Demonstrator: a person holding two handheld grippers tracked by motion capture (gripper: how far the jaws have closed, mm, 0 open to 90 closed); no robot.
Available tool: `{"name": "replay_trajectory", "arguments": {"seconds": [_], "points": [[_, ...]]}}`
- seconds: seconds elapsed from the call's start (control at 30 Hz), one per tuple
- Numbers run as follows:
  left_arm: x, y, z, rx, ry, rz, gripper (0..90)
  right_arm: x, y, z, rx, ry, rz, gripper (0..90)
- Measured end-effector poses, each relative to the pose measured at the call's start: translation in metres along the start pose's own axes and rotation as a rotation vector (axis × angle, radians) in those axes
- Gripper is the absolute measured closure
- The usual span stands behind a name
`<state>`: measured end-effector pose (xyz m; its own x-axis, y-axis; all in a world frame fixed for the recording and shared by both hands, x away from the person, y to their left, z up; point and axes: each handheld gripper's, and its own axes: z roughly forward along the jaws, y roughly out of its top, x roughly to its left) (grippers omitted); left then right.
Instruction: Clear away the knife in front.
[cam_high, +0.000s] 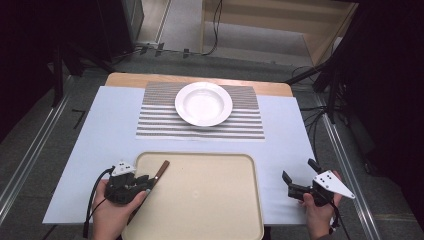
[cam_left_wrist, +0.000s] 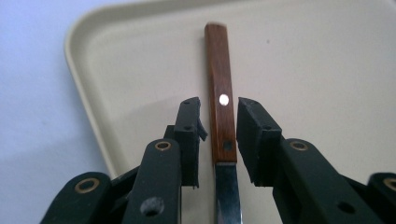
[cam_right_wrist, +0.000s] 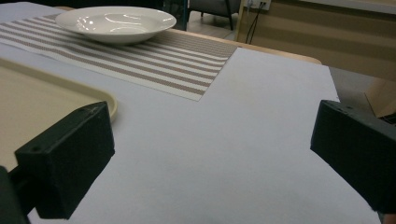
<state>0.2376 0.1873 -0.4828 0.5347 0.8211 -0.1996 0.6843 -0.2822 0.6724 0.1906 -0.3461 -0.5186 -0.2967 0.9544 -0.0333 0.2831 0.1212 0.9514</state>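
A knife with a brown wooden handle (cam_high: 161, 169) (cam_left_wrist: 219, 79) lies on the left part of a beige tray (cam_high: 210, 200) (cam_left_wrist: 327, 70), its steel blade pointing back toward the person. My left gripper (cam_high: 147, 181) (cam_left_wrist: 218, 121) sits low over it, jaws straddling the handle near the blade with a narrow gap on each side. My right gripper (cam_high: 299, 170) (cam_right_wrist: 212, 154) hovers over the white table cover to the right of the tray, jaws wide apart with nothing between them.
A white deep plate (cam_high: 203, 103) (cam_right_wrist: 116, 23) rests on a striped placemat (cam_high: 200, 127) (cam_right_wrist: 163, 60) beyond the tray. The tray's corner (cam_right_wrist: 105, 100) is left of the right gripper. The table's right edge lies close to the right hand.
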Motion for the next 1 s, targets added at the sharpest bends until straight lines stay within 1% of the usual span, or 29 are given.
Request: {"name": "replay_trajectory", "arguments": {"seconds": [0.07,0.13,0.2,0.23,0.3,0.33,0.4,0.53,0.77,0.83,0.93,0.97,1.0], "points": [[-0.003,0.004,0.001,-0.007,-0.029,0.026,77.8,0.000,0.000,0.000,0.001,0.000,0.000,0.0],[-0.008,0.007,0.005,0.007,-0.044,0.061,85.3,0.000,0.000,0.000,0.001,-0.001,0.000,0.0],[-0.013,0.008,0.011,0.027,-0.058,0.095,88.9,0.000,0.000,0.000,0.000,-0.001,0.000,0.0],[-0.016,0.009,0.014,0.039,-0.053,0.110,89.1,0.000,0.000,0.000,0.000,-0.001,0.000,0.0],[-0.020,0.009,0.018,0.061,-0.023,0.140,89.1,0.000,0.000,0.000,0.000,0.000,0.001,0.0],[-0.021,0.009,0.020,0.074,-0.011,0.150,89.2,0.000,0.000,0.000,-0.002,0.000,-0.001,0.0],[-0.021,0.008,0.021,0.081,0.013,0.157,89.2,-0.001,0.000,0.000,-0.003,0.001,-0.001,0.0],[-0.015,0.006,0.019,0.085,0.019,0.149,89.2,-0.001,0.000,0.000,-0.004,0.001,-0.003,0.0],[-0.001,0.003,0.015,0.077,0.026,0.110,89.3,0.000,0.000,0.000,0.000,0.001,0.000,0.0],[0.003,0.002,0.013,0.078,0.038,0.101,89.3,0.000,0.000,0.000,0.000,0.001,-0.001,0.0],[0.008,0.001,0.011,0.073,0.044,0.086,89.3,-0.001,0.000,0.000,-0.001,0.001,-0.001,0.0],[0.010,0.001,0.010,0.074,0.048,0.086,89.3,-0.001,0.000,0.000,-0.002,0.001,-0.002,0.0],[0.011,0.001,0.009,0.068,0.052,0.076,89.2,-0.001,0.000,0.000,-0.002,0.001,-0.001,0.0]]}}
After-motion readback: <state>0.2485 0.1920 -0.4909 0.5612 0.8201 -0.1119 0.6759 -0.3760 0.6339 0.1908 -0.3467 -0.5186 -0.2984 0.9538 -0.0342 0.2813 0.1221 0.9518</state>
